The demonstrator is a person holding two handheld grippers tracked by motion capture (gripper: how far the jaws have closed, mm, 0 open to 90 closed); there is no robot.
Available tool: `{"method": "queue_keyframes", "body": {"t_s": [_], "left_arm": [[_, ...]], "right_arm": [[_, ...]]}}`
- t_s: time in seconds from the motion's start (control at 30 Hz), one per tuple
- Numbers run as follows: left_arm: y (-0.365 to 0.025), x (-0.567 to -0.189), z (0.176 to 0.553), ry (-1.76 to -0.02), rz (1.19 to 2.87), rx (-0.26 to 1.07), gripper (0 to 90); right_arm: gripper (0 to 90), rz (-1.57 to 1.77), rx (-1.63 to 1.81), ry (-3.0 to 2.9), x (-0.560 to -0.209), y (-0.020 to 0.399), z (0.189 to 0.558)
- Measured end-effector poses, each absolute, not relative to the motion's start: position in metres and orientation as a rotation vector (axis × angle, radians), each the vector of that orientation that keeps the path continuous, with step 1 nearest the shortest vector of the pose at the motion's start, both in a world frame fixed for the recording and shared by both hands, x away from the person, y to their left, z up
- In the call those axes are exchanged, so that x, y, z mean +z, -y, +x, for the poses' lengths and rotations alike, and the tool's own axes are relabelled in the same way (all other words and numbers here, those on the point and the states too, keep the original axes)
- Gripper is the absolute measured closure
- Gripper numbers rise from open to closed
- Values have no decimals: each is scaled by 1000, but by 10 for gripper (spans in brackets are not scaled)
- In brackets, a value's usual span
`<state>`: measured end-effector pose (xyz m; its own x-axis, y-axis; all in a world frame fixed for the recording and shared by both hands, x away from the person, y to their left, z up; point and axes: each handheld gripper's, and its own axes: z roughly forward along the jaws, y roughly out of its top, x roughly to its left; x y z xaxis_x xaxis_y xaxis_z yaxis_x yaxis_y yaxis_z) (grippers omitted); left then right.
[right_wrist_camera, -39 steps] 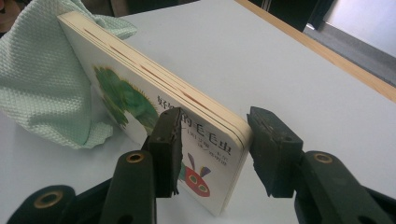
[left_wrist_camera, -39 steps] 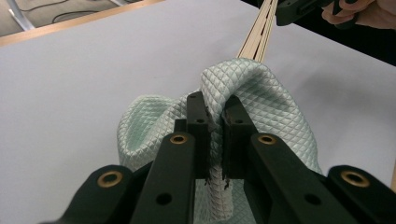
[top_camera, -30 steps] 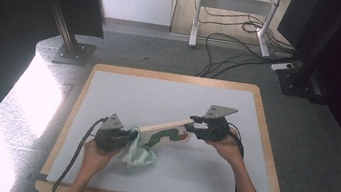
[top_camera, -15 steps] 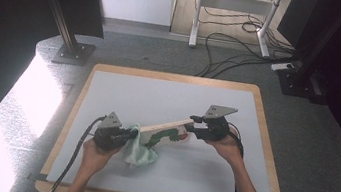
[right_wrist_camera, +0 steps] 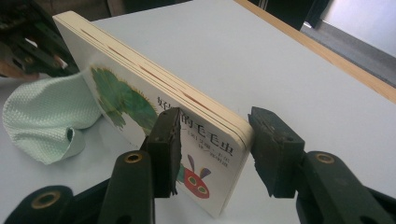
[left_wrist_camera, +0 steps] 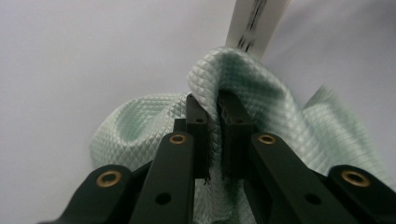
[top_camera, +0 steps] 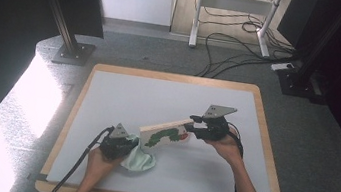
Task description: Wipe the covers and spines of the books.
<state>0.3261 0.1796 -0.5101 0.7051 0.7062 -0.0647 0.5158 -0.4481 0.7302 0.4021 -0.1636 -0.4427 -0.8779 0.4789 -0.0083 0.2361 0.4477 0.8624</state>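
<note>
1. Across the white surface [top_camera: 123, 94], near its 6 o'clock edge, a picture book [top_camera: 166, 132] stands on its long edge, its long axis running from 8 o'clock to 2 o'clock.
2. Mint cloth [top_camera: 139, 158] sits bunched at the book's 8 o'clock end.
3. Right tongs [top_camera: 196, 125] clamp the book's 2 o'clock end.
4. Left tongs [top_camera: 129, 143] are pinched tight on the cloth.

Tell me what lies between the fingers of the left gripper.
A fold of the mint-green cloth is pinched between the left gripper's fingers, as the left gripper view shows.
</note>
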Motion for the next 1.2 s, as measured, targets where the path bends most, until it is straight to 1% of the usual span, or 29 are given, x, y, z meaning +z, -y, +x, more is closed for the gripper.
{"method": "queue_keyframes", "body": {"t_s": [0.07,0.23,0.5,0.63,0.7,0.8,0.9,1.03,1.1,1.2], "left_arm": [[-180,-516,325,-941,2131,309,837],[-179,-514,324,-967,2113,297,839],[-187,-492,316,-919,2022,256,837],[-184,-498,317,-921,2055,257,835],[-180,-509,318,-938,2102,268,835],[-181,-519,320,-955,2102,245,835],[-183,-522,321,-953,2082,230,835],[-183,-517,320,-952,2079,242,838],[-187,-505,319,-938,2024,236,838],[-188,-494,319,-924,1997,249,837]], "right_arm": [[531,620,1403,-2449,-443,164,402],[527,622,1398,-2447,-443,163,402],[521,627,1396,-2446,-443,162,402],[521,623,1393,-2450,-442,162,402],[521,623,1393,-2449,-442,162,402],[521,622,1395,-2448,-443,163,402],[521,620,1394,-2451,-442,163,402],[519,624,1396,-2448,-443,162,402],[517,626,1396,-2447,-443,162,403],[516,624,1394,-2448,-443,162,403]]}}
